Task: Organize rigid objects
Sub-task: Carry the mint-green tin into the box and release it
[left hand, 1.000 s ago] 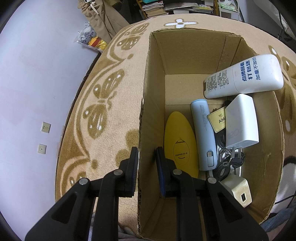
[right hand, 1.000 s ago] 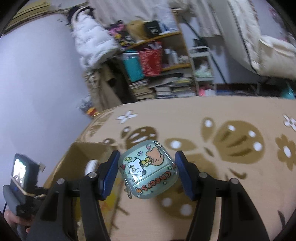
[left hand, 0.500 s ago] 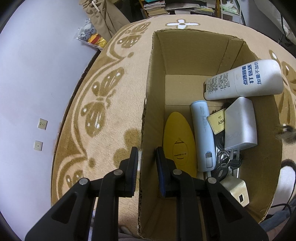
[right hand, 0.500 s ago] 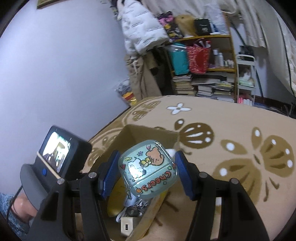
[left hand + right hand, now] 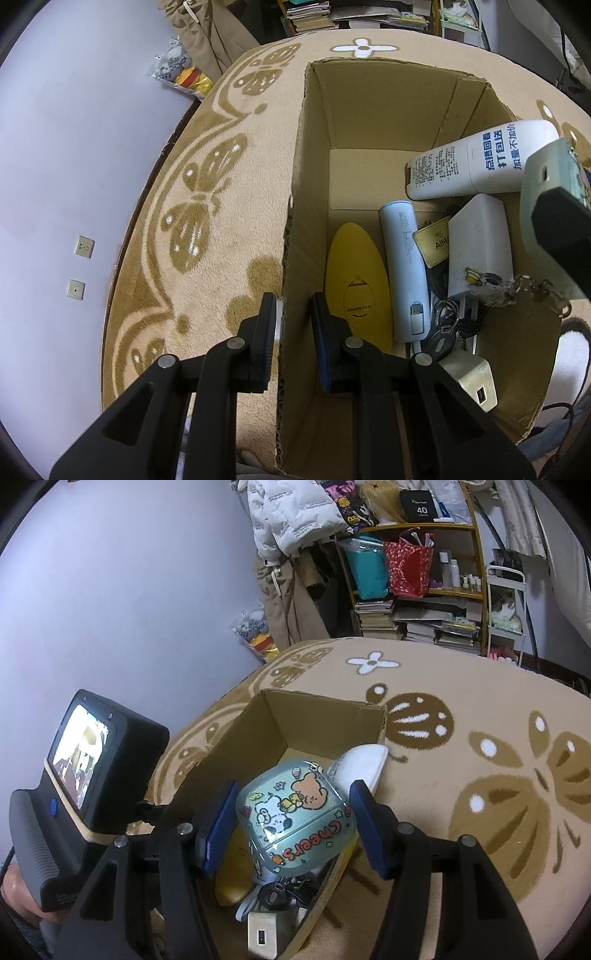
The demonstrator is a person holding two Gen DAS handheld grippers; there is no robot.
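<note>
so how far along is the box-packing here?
Done: yellow case, blue power bank, white bottle and chargers lie in the cardboard box. In hand: right gripper holds the cartoon earbud case over the box; left gripper clamps the box wall. Left: release it inside.

The left gripper (image 5: 294,321) has two matte black plastic fingers, each a flat plate lined inside with a blue pad (image 5: 324,347). Behind them run angular black arms with triangular cut-outs, joined by round silver screws (image 5: 236,343). The right gripper (image 5: 291,825) is built the same: black fingers, blue pads (image 5: 218,830), silver screws (image 5: 184,828). The left one's body, seen from the right wrist, is a black block (image 5: 107,771) with a lit screen, a small blue button and a ribbed dark grey handle.
</note>
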